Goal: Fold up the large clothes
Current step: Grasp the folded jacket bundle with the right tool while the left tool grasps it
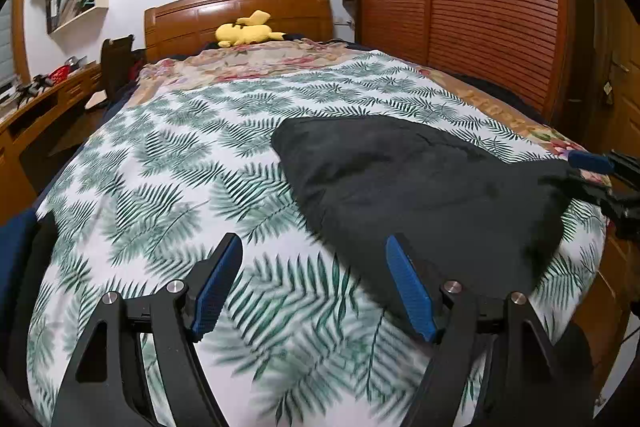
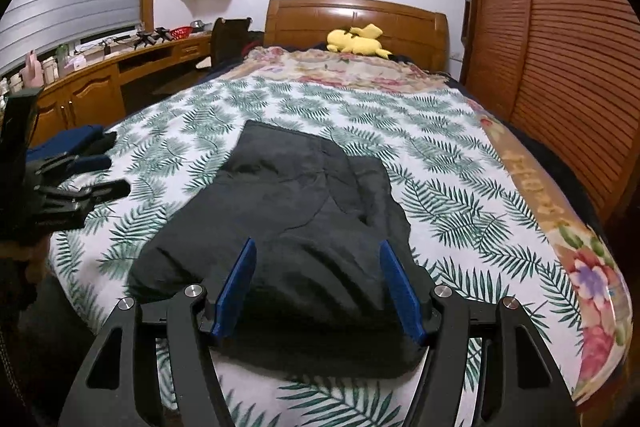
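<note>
A folded black garment (image 2: 296, 227) lies on the fern-print bedspread (image 2: 420, 131), toward the foot of the bed. The right hand-held gripper (image 2: 318, 287) hovers over its near edge, jaws apart, empty. The left hand-held gripper (image 1: 314, 287) hangs beside the garment, jaws apart. A yellow plush toy (image 2: 358, 41) rests by the headboard (image 2: 356, 15).
</note>
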`<state>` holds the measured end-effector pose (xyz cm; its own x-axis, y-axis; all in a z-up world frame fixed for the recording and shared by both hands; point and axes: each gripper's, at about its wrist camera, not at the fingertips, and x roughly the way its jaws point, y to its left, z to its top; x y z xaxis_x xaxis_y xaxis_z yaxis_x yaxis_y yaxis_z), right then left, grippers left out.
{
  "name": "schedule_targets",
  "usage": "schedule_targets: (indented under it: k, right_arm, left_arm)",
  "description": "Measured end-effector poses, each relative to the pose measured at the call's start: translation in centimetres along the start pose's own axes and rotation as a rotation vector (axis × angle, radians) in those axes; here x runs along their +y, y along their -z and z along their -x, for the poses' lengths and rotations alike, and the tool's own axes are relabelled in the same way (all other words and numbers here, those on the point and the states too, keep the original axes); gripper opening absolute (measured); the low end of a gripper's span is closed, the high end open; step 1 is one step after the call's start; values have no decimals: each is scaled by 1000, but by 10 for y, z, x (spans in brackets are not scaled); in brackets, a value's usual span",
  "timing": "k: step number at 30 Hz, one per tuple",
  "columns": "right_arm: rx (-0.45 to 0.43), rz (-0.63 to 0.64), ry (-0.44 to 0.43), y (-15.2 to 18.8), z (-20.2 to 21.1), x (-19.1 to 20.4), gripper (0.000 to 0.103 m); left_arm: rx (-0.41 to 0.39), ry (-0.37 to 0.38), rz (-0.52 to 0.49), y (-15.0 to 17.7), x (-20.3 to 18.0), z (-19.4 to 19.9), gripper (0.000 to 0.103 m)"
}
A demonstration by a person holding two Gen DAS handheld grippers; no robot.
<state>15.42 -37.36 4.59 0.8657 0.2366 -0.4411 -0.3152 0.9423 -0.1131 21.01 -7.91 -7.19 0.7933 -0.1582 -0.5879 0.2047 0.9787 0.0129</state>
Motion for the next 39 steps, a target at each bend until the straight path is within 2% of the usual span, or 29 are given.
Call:
schedule_targets:
  k: [11, 16, 18, 23, 26, 30, 32, 34, 39]
  right_arm:
    - [69, -32, 28, 1, -33, -15, 67]
    - [153, -83, 6, 19, -51, -18, 69]
    - [176, -103, -2, 25, -56, -17, 71]
    - [173, -129, 28, 24, -57, -14, 83]
    - [175, -151, 29, 27, -59, -19, 87]
    - [180, -166, 21, 29, -62, -21, 88]
    - [187, -173, 15, 30, -66, -23, 88]
    - [195, -185, 1, 31, -69, -25, 88]
    - [214, -223, -40, 33, -80, -35, 88]
  left_arm:
    - [12, 37, -68, -48, -8, -70, 75]
    - [28, 30, -84, -60, -3, -102, 75]
    - [46, 31, -75, -64, 2, -116, 75]
    - [98, 30, -49, -71, 15, -148, 75]
    - [124, 34, -46, -74, 19, -165, 75]
    - [163, 10, -63, -72, 21, -188, 76]
    - [171, 13, -51, -71, 25, -196, 82]
    - [171, 27, -28, -71, 30, -202, 86]
    - [192, 90, 48, -71, 43, -214, 89]
